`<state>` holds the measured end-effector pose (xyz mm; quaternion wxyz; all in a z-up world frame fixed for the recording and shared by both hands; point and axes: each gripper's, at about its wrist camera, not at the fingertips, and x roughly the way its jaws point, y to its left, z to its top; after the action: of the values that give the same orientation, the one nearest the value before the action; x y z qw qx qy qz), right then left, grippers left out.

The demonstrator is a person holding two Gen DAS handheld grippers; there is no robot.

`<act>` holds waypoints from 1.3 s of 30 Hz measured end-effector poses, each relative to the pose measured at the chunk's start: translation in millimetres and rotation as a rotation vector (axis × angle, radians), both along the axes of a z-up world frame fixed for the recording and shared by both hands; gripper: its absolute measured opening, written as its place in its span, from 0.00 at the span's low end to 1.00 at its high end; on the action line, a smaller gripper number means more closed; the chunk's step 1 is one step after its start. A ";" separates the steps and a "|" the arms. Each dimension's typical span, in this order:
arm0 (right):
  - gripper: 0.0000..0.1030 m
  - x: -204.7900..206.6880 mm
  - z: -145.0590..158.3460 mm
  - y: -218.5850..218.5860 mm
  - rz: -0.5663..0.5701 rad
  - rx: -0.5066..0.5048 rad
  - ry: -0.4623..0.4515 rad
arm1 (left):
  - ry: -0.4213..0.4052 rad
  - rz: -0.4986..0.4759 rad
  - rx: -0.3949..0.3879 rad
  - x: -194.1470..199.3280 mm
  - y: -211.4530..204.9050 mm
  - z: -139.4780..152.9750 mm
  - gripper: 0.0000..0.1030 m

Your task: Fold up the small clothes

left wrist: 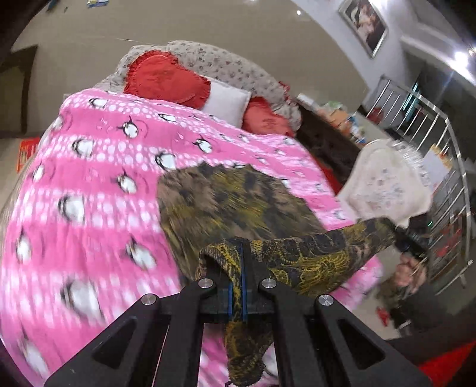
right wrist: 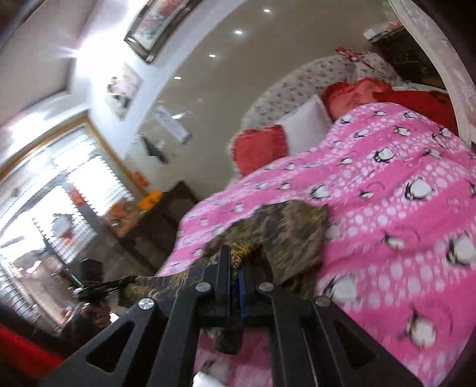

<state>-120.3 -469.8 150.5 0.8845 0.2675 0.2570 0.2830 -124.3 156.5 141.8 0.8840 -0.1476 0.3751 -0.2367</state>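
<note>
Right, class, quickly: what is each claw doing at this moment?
Left claw: closed on the olive patterned garment.
Right claw: closed on the same garment's other edge, above the pink penguin blanket.

I'm in a home bedroom: a bed [left wrist: 89, 193] with pink blanket, red pillows [left wrist: 165, 79], framed picture [left wrist: 364, 25], window [right wrist: 59, 184].

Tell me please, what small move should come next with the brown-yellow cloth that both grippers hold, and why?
Probably carry the held edge forward over the far part of the patterned cloth. The left gripper and the right gripper are each shut on the near edge, which is stretched between them above the pink blanket, while the far part lies flat on it. That would likely make the first fold.
</note>
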 end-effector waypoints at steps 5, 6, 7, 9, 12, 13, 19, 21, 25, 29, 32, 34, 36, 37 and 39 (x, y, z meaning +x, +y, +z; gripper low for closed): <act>0.04 99.4 -25.0 8.3 -0.095 -0.012 0.132 | 0.047 0.025 0.079 76.8 -3.5 -24.3 0.00; 0.04 116.0 -32.0 10.1 -0.110 -0.022 0.160 | 0.049 0.033 0.105 86.9 -3.6 -27.8 0.00; 0.04 130.4 -38.6 12.5 -0.125 -0.029 0.188 | 0.058 0.044 0.123 99.9 -3.2 -33.2 0.00; 0.04 160.0 -53.1 17.4 -0.138 -0.048 0.242 | 0.074 0.067 0.149 125.0 -0.6 -47.3 0.00; 0.04 193.7 -72.9 26.9 -0.160 -0.099 0.301 | 0.108 0.088 0.168 149.1 -0.7 -66.8 0.00; 0.04 201.5 -78.7 29.6 -0.172 -0.135 0.313 | 0.111 0.089 0.191 155.6 -3.2 -73.5 0.00; 0.04 227.6 -129.5 29.4 -0.218 -0.217 0.441 | 0.189 0.055 0.257 170.9 -17.3 -117.7 0.00; 0.06 226.2 -136.0 31.2 -0.228 -0.240 0.439 | 0.197 0.051 0.229 170.2 -12.6 -117.9 0.00; 0.10 221.4 -129.3 30.3 -0.233 -0.244 0.450 | 0.266 0.047 0.150 174.8 4.2 -111.3 0.00; 0.12 204.5 -104.2 28.9 -0.223 -0.290 0.406 | 0.281 0.060 0.172 167.4 16.2 -96.5 0.26; 0.13 184.3 -75.6 31.1 -0.216 -0.353 0.335 | 0.205 0.140 0.180 152.0 28.3 -76.5 0.26; 0.14 172.3 -56.0 39.9 -0.191 -0.412 0.284 | 0.111 0.160 0.156 132.3 25.2 -54.0 0.26; 0.17 165.8 -43.6 52.6 -0.142 -0.462 0.257 | 0.066 0.040 0.097 112.0 2.9 -41.3 0.26; 0.20 165.4 -41.6 60.0 -0.109 -0.487 0.261 | 0.068 -0.018 0.100 105.2 -11.2 -40.4 0.26; 0.23 169.4 -47.1 79.8 -0.026 -0.546 0.309 | 0.139 -0.181 0.172 91.7 -56.3 -54.5 0.26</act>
<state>49.1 -390.1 103.3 0.8776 0.0634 0.4514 0.1482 -32.6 100.2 87.3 0.8403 -0.0529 0.4660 -0.2719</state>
